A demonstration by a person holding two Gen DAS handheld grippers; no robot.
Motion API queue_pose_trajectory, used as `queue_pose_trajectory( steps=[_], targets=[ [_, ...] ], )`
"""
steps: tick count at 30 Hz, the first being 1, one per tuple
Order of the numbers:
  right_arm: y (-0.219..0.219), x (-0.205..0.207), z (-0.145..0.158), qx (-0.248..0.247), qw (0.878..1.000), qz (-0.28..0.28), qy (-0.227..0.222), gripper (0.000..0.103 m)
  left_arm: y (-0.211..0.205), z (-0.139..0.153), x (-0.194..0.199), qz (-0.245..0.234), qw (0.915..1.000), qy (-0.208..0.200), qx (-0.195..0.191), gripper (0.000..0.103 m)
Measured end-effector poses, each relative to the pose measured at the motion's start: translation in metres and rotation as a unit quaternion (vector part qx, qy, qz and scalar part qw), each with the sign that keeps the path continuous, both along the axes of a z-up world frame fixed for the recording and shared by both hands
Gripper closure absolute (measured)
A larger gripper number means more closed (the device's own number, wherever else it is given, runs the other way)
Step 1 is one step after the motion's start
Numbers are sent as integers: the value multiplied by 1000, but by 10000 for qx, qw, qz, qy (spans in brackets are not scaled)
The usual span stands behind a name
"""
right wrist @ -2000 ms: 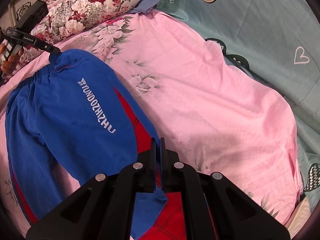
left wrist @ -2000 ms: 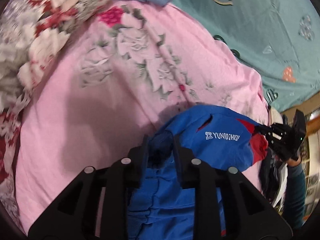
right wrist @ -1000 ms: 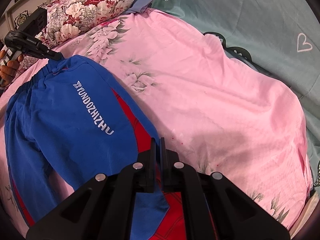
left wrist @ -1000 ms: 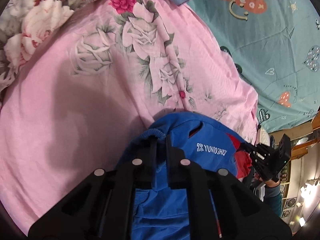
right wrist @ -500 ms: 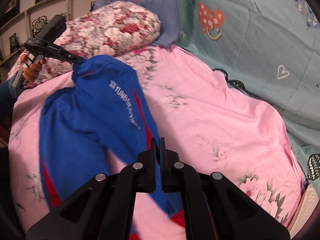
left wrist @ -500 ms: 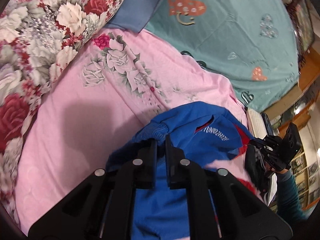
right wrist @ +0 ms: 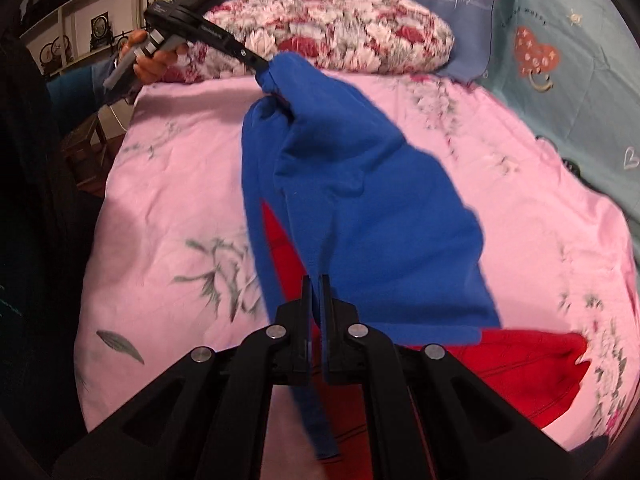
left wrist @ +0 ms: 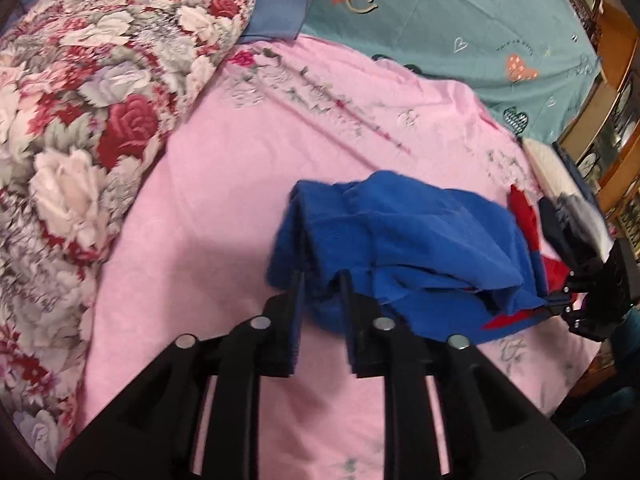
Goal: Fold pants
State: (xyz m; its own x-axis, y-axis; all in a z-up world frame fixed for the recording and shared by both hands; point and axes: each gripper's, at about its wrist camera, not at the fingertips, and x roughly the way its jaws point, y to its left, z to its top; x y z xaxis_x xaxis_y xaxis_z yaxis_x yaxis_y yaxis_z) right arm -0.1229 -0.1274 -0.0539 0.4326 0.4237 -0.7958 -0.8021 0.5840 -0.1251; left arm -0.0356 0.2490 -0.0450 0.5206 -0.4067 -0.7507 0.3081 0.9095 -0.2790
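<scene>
Left wrist view: the blue-and-red pants [left wrist: 404,248] hang in a loose bundle above the pink floral sheet [left wrist: 224,200], doubled over on themselves, so one fold appears to be in progress but not yet laid flat. The left gripper [left wrist: 320,280] has its jaws standing slightly apart; they have just been opening, with a gathered blue edge of the pants between the fingers, and it is not clear from this view whether the pads press on the cloth. At the far right edge, the right gripper [left wrist: 560,296] meets the red-trimmed end of the garment. A rose-patterned quilt [left wrist: 100,80] lies at the left, apart from the pants. Right wrist view: the right gripper [right wrist: 316,284] is closed tight on a blue edge of the pants [right wrist: 360,184], which stretch away from its tips up to the left gripper [right wrist: 262,66], where the cloth bunches at the fingertips. A hand [right wrist: 154,60] carries that tool. Blue fabric drapes over a red panel [right wrist: 500,368] that rests on the sheet [right wrist: 168,184]. By judgement, what is left is setting the raised layer down, aligning the edges and smoothing them, and any further folds.
</scene>
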Motion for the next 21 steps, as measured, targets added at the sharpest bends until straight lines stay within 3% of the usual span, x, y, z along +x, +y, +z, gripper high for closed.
queue_pose_trajectory(
  steps=[1, 5, 9, 12, 15, 18, 21],
  targets=[
    [1, -1, -3, -38, 10000, 12, 10, 101, 3, -3, 1, 36, 10000, 69, 10, 66],
    [3, -6, -9, -49, 9999, -4, 163, 101, 27, -9, -3, 376, 9990, 237, -80, 65],
    [5, -11, -3, -132, 9998, -10, 167, 100, 32, 16, -10, 509, 9974, -65, -515, 65],
    [13, -13, -14, -456, 9986, 8, 262, 100, 6, 39, -3, 369, 9963, -330, -709, 54],
    [16, -14, -23, -469, 9980, -138, 392, 89, -39, 43, 10, -31, 9976, -287, -624, 52],
    [11, -14, -14, -190, 9971, -325, 654, 55, -69, 24, 15, -319, 9992, -33, -250, 52],
    [-16, -12, 16, 274, 9950, -756, 585, 55, -69, -4, 7, -343, 9991, 216, 134, 53]
  ],
)
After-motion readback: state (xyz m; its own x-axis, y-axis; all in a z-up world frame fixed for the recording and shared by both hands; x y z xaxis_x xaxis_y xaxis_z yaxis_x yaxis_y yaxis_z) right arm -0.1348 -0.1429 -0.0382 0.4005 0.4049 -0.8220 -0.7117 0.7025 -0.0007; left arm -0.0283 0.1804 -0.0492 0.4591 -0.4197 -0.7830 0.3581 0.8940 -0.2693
